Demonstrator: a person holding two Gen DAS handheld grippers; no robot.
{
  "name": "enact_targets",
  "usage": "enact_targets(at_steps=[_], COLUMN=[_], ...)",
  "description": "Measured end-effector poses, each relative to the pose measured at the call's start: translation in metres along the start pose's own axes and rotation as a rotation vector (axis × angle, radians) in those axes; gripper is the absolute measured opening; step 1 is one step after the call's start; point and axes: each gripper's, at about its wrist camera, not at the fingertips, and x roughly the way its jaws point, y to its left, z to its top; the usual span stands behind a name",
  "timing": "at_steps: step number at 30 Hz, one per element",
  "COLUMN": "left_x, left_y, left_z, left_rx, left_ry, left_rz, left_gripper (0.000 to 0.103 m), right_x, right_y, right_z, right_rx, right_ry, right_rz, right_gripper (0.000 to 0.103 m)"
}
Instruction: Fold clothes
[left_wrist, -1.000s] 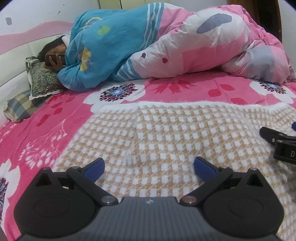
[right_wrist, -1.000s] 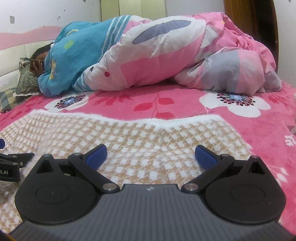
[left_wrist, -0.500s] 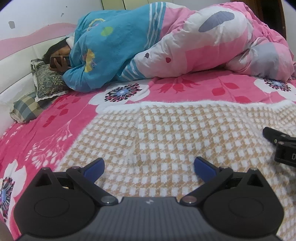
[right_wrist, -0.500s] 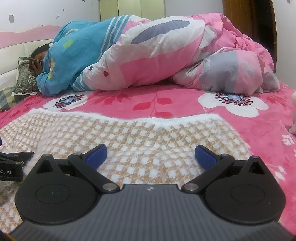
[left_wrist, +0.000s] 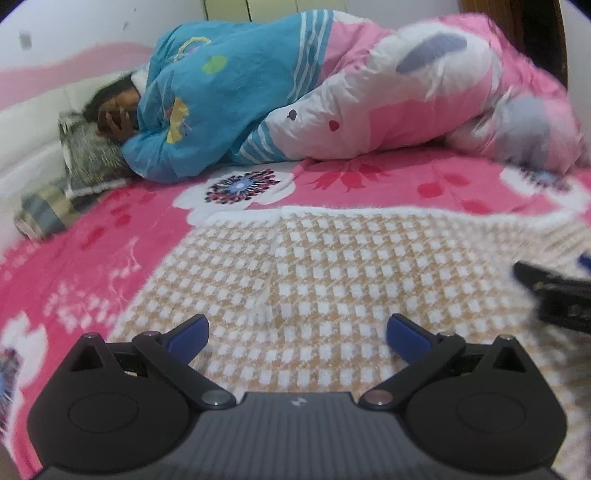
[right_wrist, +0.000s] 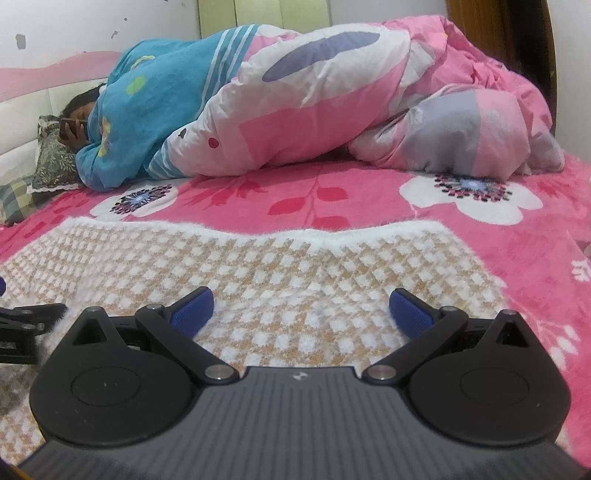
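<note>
Fingers (left_wrist: 186, 334) of the left gripper (left_wrist: 295, 332) spread wide, holding nothing; right gripper (right_wrist: 301, 308) likewise wide and empty. Both hover over the tan-and-white checked garment (left_wrist: 351, 266), lying flat on the pink floral bed (right_wrist: 314, 192) near its front edge. Person under quilt (right_wrist: 295, 103) along far edge.

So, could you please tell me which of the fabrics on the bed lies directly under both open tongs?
The tan-and-white checked garment, spread flat with a fuzzy white edge; the pink floral blanket lies beneath it, and the quilt lies further back.
</note>
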Motion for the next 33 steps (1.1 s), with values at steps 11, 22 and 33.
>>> enact_targets(at_steps=[11,22,33], left_x=[-0.103,-0.087,-0.073], left_y=[0.088,0.094,0.121], left_z=[-0.075,-0.077,-0.101], left_rx=[-0.124,-0.136,-0.211], left_ry=[-0.139,-0.174,-0.104], left_rz=[-0.209,-0.163,-0.202], left_gripper=[0.103,0.060,0.036], right_x=[-0.008,-0.030,0.014], right_y=[0.008,0.100,0.091], right_z=[0.014,0.032,0.064], right_rx=[-0.044,-0.226,-0.020], right_ry=[0.002,0.046,0.221], right_rz=[-0.007,0.139,0.182], right_gripper=[0.095,0.042,0.004])
